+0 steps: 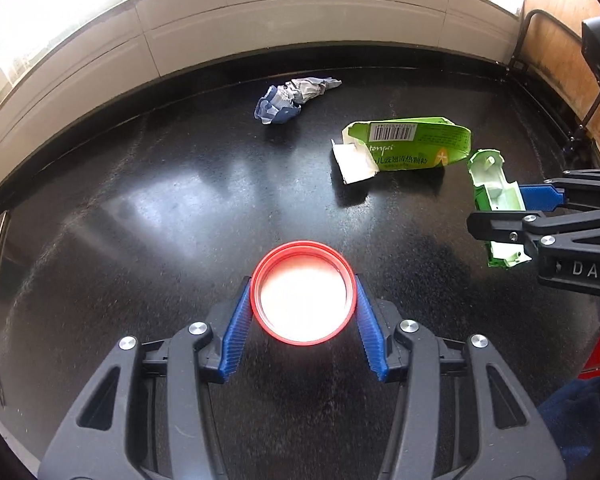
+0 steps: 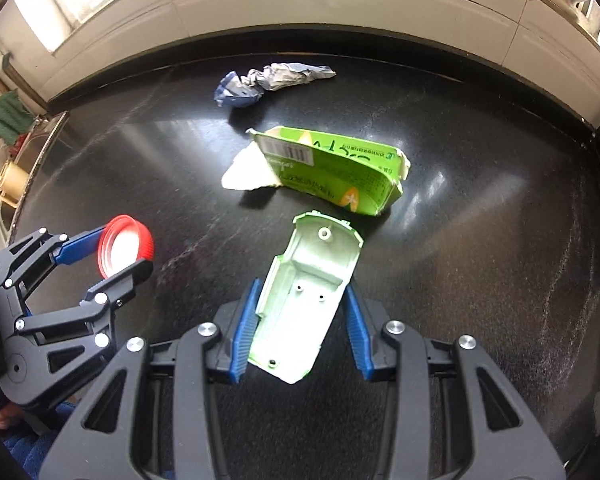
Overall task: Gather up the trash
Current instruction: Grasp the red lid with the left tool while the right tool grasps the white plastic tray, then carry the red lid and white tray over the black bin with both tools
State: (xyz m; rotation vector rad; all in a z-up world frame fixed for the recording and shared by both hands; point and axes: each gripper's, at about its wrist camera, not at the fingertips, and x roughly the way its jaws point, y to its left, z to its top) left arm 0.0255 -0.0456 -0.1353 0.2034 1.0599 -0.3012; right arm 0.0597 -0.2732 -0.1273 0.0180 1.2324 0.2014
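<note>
Gripping litter for removal: left gripper (image 1: 304, 306) clamps the round red plastic lid (image 1: 304, 292) across its rim; right gripper (image 2: 300, 320) pinches the pale-green moulded plastic shell (image 2: 306, 296) by its sides.

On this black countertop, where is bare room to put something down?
Bare: the wide stretch left of the crumpled blue-grey wrapper and torn green carton, reaching the red lid. Crowded: the right side, around the carton and pale green plastic shell.
</note>
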